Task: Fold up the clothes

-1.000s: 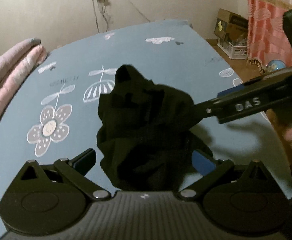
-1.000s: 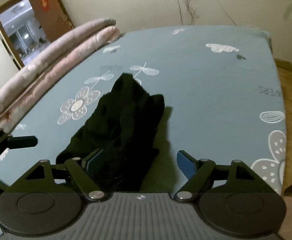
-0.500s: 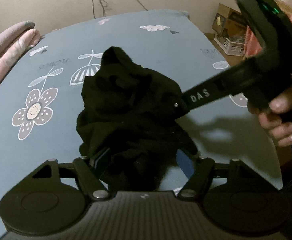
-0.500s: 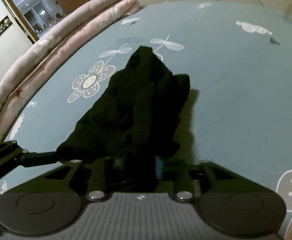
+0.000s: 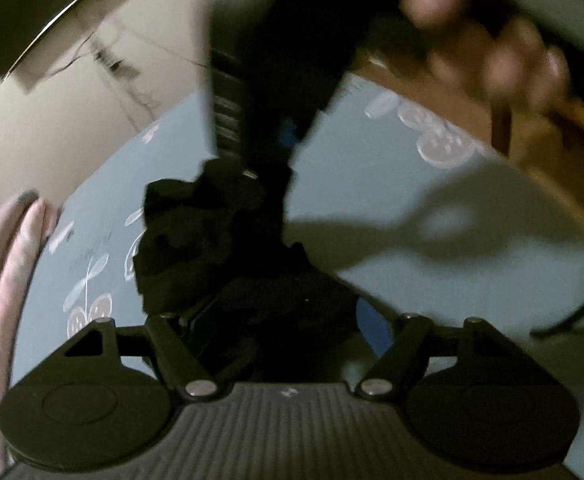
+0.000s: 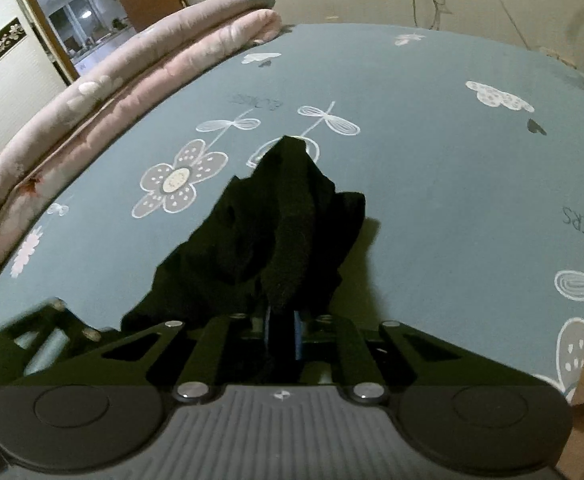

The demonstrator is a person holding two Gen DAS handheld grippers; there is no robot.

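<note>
Right gripper (image 6: 282, 330) jaws closing, pads pinching a fold of the black garment (image 6: 280, 232), crumpled on the blue bedsheet (image 6: 452, 200). Left gripper (image 5: 276, 320) jaws opening, straddling cloth; contact probably none, blurred. Step: grabbing. Next: lift, spread flat.

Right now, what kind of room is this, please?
Most likely a bedroom in a home. A bed sheet with a flower print covers a wide flat surface, a rolled pink quilt lies along its edge, and an open door leads to another room. A black garment lies on the sheet.
</note>
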